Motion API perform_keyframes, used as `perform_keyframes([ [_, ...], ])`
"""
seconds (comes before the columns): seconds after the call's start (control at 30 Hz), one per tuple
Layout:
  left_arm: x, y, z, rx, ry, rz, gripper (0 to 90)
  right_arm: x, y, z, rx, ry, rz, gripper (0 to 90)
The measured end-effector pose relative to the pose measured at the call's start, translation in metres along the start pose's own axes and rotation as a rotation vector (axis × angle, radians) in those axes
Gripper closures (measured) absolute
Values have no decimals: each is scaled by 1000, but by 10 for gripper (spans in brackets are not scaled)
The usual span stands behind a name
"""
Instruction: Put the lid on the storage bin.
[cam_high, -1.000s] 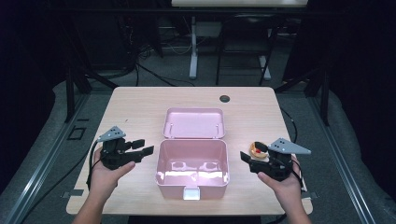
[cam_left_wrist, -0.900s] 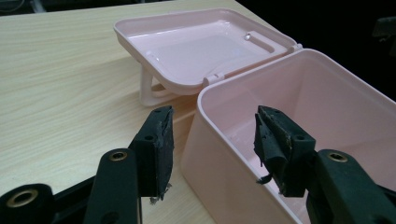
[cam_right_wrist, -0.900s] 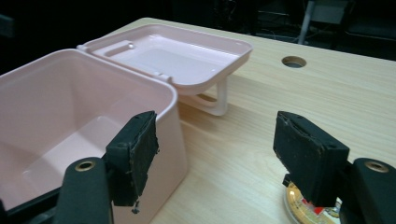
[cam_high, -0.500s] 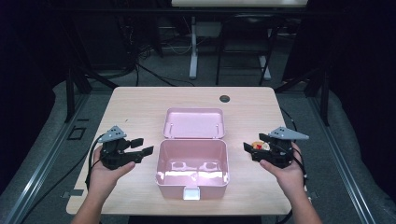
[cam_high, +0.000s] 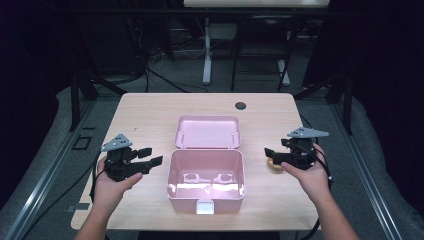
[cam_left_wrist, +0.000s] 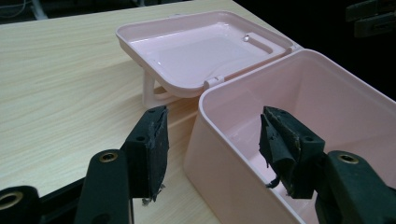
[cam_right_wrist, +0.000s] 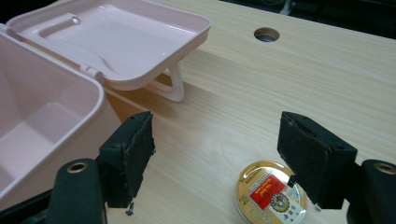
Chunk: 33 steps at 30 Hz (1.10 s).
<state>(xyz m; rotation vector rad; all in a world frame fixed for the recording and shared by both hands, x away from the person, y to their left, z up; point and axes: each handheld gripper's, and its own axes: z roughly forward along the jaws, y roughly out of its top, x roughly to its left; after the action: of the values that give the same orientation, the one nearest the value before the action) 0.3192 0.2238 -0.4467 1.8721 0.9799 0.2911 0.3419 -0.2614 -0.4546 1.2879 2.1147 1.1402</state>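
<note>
1. Right gripper view looks along the right gripper (cam_right_wrist: 217, 158), whose jaws stand apart with nothing between the pads; the small round tin (cam_right_wrist: 272, 192) with a gold rim and red label lies flat on the table just below and between them, nearer the right-hand pad and untouched.
2. Seen from the left gripper view, the left gripper (cam_left_wrist: 212, 144) has just been opening; its jaws now stand wide and empty, straddling the near wall of the pink box (cam_left_wrist: 299, 140) without pressing on it.
3. From the high view, the tin (cam_high: 274, 165) sits just beside the box's right wall, under the right gripper (cam_high: 272, 155); the left gripper (cam_high: 150, 156) waits near the box's left wall.
4. My reading: the tin is released outside the box, so either picking it up or packing it is the step in hand. Next, the right jaws should drop level around the tin's rim and close.
5. Around: the lid (cam_high: 208, 132) hangs open behind the box, and the cable hole (cam_high: 240, 105) lies well apart. The box wall crowds any sideways approach.
</note>
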Motion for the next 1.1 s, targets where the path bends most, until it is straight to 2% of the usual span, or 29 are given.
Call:
perform_keyframes([
  [0.13, 0, 1, -1, 5, -2, 0, 425, -3, 2, 3, 31, -14, -7, 262],
  [0.2, 0, 1, -3, 9, -2, -1, 428, -7, 5, 9, 73, -26, -15, 256],
  [0.23, 0, 1, -4, 9, -2, -3, 428, -7, 5, 9, 73, -26, -15, 256],
  [0.27, 1, 1, -5, 6, 0, -2, 430, -10, 5, 14, 113, -29, -17, 253],
  [0.3, 1, 1, -5, 6, 0, -2, 430, -10, 5, 14, 113, -29, -17, 253],
  [0.33, 2, 2, -7, 3, -2, -4, 431, -12, 6, 17, 152, -38, -23, 247],
  [0.53, 4, 2, -11, -2, 0, -5, 430, -14, 11, 25, 210, -57, -52, 237],
  [0.63, 5, 2, -12, -9, 1, -6, 430, -17, 13, 30, 231, -57, -48, 231],
  [0.8, 7, 3, -15, -13, 4, -12, 430, -20, 14, 38, 304, -58, -48, 225],
  [0.9, 8, 4, -18, -21, 10, -20, 430, -21, 14, 41, 329, -62, -48, 213],
  [1.1, 9, 4, -18, -11, 11, -17, 430, -29, 14, 52, 403, -75, -39, 189],
])
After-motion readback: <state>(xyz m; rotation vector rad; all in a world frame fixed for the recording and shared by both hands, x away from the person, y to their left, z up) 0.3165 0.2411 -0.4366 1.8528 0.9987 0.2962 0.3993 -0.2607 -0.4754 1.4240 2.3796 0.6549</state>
